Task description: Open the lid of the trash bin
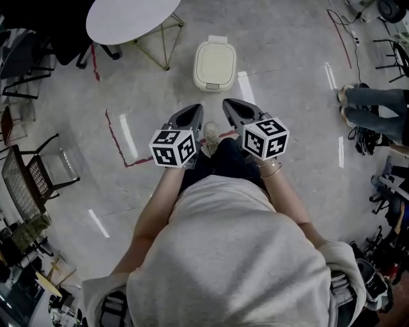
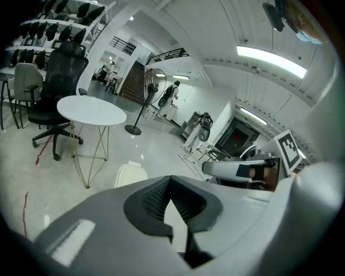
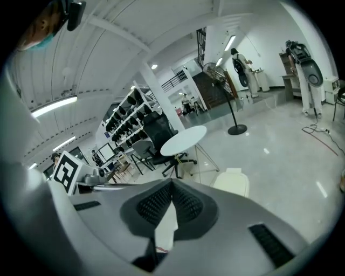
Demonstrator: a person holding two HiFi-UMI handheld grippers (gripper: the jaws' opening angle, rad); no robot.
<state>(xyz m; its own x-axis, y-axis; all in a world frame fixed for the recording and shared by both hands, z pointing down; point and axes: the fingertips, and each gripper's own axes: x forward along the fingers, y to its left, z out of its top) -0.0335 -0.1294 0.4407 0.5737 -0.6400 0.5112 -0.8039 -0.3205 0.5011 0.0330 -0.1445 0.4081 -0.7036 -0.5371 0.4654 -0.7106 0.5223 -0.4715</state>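
Observation:
A cream trash bin [image 1: 215, 64] with its lid down stands on the pale floor, ahead of both grippers and apart from them. It also shows as the bin [image 2: 131, 173] in the left gripper view and the bin [image 3: 232, 182] in the right gripper view. My left gripper [image 1: 190, 114] and right gripper [image 1: 233, 107] are held side by side at waist height, pointing toward it. In the gripper views the left gripper [image 2: 171, 180] and the right gripper [image 3: 172, 183] each have their tips together with nothing between them.
A round white table [image 1: 131, 19] on thin wire legs stands left of the bin, with a black office chair [image 2: 56, 81] behind it. Red tape lines [image 1: 118, 137] mark the floor at left. Another person's legs [image 1: 374, 108] and cables lie at right. Wire chairs [image 1: 32, 175] line the left edge.

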